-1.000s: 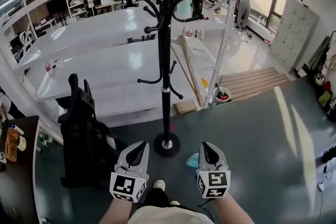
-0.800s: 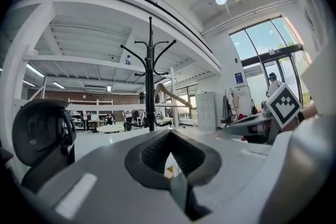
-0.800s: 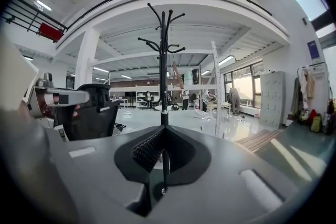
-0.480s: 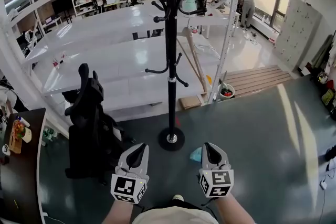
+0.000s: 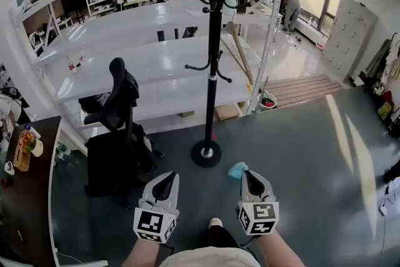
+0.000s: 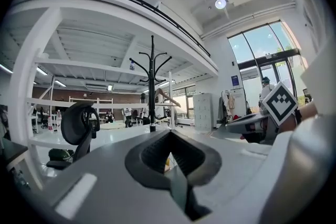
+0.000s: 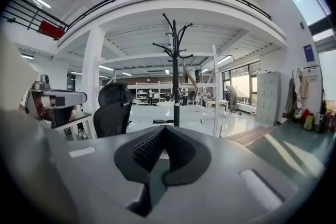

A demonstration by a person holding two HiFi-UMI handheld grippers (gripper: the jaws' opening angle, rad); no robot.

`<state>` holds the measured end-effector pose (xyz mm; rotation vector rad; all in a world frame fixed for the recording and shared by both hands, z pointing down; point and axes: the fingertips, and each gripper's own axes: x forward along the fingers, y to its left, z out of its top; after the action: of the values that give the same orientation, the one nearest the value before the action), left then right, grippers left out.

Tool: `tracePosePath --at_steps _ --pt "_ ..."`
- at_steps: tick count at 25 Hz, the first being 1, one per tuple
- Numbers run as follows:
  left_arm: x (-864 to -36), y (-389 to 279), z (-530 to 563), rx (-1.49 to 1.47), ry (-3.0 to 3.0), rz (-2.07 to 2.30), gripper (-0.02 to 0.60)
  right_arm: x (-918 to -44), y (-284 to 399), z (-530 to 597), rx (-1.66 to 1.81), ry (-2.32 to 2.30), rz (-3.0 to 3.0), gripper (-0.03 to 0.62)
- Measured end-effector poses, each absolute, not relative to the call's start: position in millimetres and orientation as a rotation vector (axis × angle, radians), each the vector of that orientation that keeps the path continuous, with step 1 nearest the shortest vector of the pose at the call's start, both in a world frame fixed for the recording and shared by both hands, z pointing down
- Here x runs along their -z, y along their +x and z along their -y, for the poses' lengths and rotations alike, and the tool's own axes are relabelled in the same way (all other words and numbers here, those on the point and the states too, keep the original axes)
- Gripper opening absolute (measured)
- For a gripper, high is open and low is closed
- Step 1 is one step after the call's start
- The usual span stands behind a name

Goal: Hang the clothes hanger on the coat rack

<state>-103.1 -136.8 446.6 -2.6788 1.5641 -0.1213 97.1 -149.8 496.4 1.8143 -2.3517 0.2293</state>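
Note:
The black coat rack (image 5: 212,72) stands on the grey floor ahead of me, its round base (image 5: 206,153) just beyond both grippers. It also shows in the left gripper view (image 6: 152,92) and the right gripper view (image 7: 175,81). A light wooden hanger (image 6: 168,97) shows at the rack's right side; I cannot tell whether it hangs on a hook. My left gripper (image 5: 166,179) and right gripper (image 5: 251,178) are held low and side by side, both shut with nothing between the jaws.
A black office chair (image 5: 115,128) stands left of the rack. A dark desk (image 5: 28,197) with small items sits at far left. A blue cloth (image 5: 237,169) lies on the floor by the base. White shelving (image 5: 125,65) and a wooden platform (image 5: 306,92) are behind.
The view has shifted: the rack now sits further right and further off, and the office chair has come more fully into view. Both grippers keep their places, still shut.

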Motion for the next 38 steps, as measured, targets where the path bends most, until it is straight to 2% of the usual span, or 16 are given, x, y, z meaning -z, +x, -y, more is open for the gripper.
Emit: tracePosePath --at_steps 13,21,38 --pt "-461.2 -123.1 8.6 0.12 -2.735 -1.524 0.0 -505.2 69.8 7.1 -0.241 1.826 2.339 0.026" --pt "-444.5 -117.7 -20.0 0.082 -2.704 -1.544 0.0 -490.7 78.9 -23.3 -0.201 1.852 2.331 0.026" --pt "-427.3 -60.9 -57.1 0.094 -2.7 -1.508 0.0 -475.5 115.3 -58.9 -0.211 1.809 2.368 0.026"
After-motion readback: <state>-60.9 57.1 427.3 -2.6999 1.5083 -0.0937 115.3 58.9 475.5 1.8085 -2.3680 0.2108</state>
